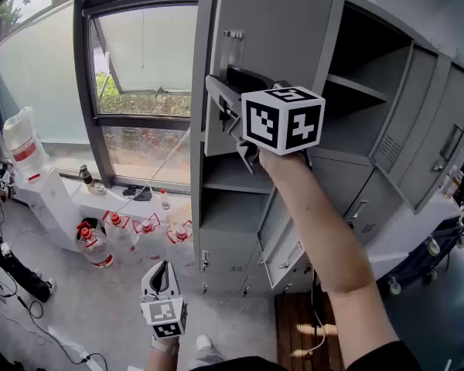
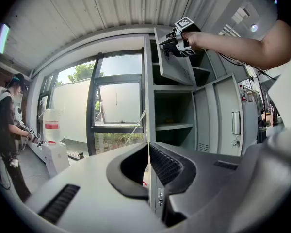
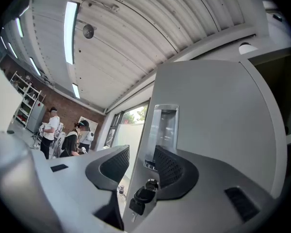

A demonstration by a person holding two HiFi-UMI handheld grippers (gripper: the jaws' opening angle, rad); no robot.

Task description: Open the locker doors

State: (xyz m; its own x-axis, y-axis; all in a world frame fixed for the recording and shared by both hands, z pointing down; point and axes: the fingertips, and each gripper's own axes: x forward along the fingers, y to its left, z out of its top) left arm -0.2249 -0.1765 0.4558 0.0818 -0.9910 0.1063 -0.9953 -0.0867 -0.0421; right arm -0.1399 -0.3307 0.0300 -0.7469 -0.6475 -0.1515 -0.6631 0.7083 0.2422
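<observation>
**Locker bank** [image 1: 199, 195]: grey steel, standing beside the window.

**Item 1, top door** [image 1: 278, 29], left column. It is partly swung out and hinged on its right side. Its free edge stands upright on the window side. The handle recess [image 3: 164, 130] and the key [image 3: 144, 195] sit at that edge.

**Item 2, right gripper** [image 3: 139, 155]. It is raised, with the jaws wide apart astride the free edge. One jaw is past the edge and the other is in front of the door face, beside the handle recess. Neither pad is seen pressing. The door's long edge runs up between the jaws, so the next move probably means drawing that edge outward, away from its compartment.

**Item 3, left gripper** [image 1: 164, 273]. It is held low, well apart from the lockers, with the jaws closed together on nothing. The right hand is much the nearer to the door.

**Count:**
- Grippers: two.
- Doors ajar in the right-hand columns: at least three; the exact number is unclear.
- Bottom door [image 1: 224, 257], left column: one, apparently shut.
</observation>
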